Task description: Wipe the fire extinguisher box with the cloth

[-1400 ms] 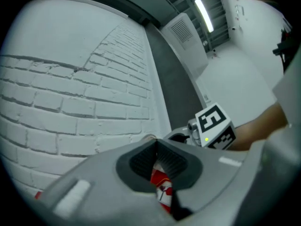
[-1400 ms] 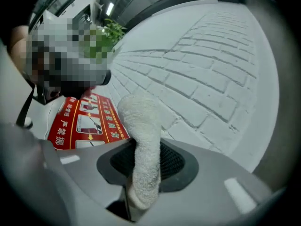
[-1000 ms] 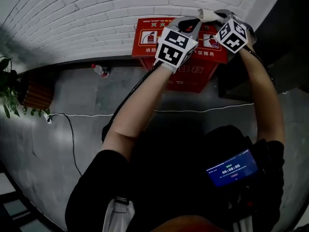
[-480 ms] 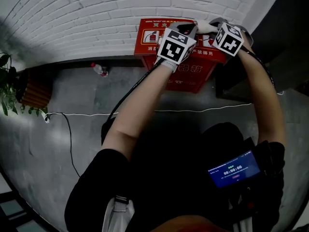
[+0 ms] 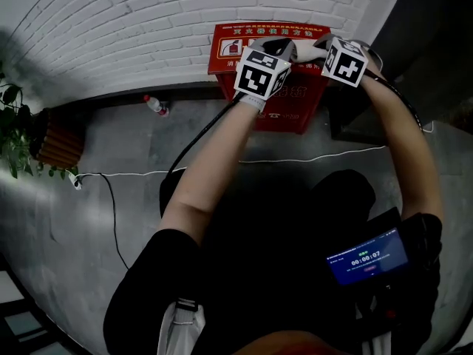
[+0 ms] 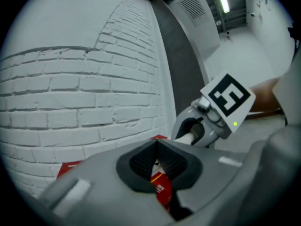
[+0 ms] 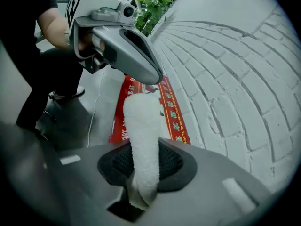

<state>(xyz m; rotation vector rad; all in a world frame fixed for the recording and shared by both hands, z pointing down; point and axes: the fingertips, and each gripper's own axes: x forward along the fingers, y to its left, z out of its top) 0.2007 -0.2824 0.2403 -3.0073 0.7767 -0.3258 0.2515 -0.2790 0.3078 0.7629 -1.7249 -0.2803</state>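
Note:
The red fire extinguisher box [image 5: 244, 39] stands on the floor against the white brick wall. Both grippers hover over its top, close together. My right gripper [image 5: 319, 47] is shut on a rolled white cloth [image 5: 304, 52], whose free end reaches out over the box lid [image 7: 170, 108]. In the right gripper view the cloth [image 7: 141, 126] runs out between the jaws of the right gripper [image 7: 145, 161]. My left gripper [image 5: 284, 48] is just left of the cloth. Its jaws [image 6: 157, 149] are shut and hold nothing, and the red box [image 6: 162, 192] shows below them.
A plastic bottle [image 5: 155, 106] lies on the grey floor by the wall, left of the box. A potted plant [image 5: 15, 135] stands at far left, and a white cable [image 5: 148, 173] crosses the floor. A dark opening [image 5: 414, 65] lies right of the box.
Both grippers have shifted a little left and away from the wall across the box top, and the cloth went with the right one. The jaws have not changed.

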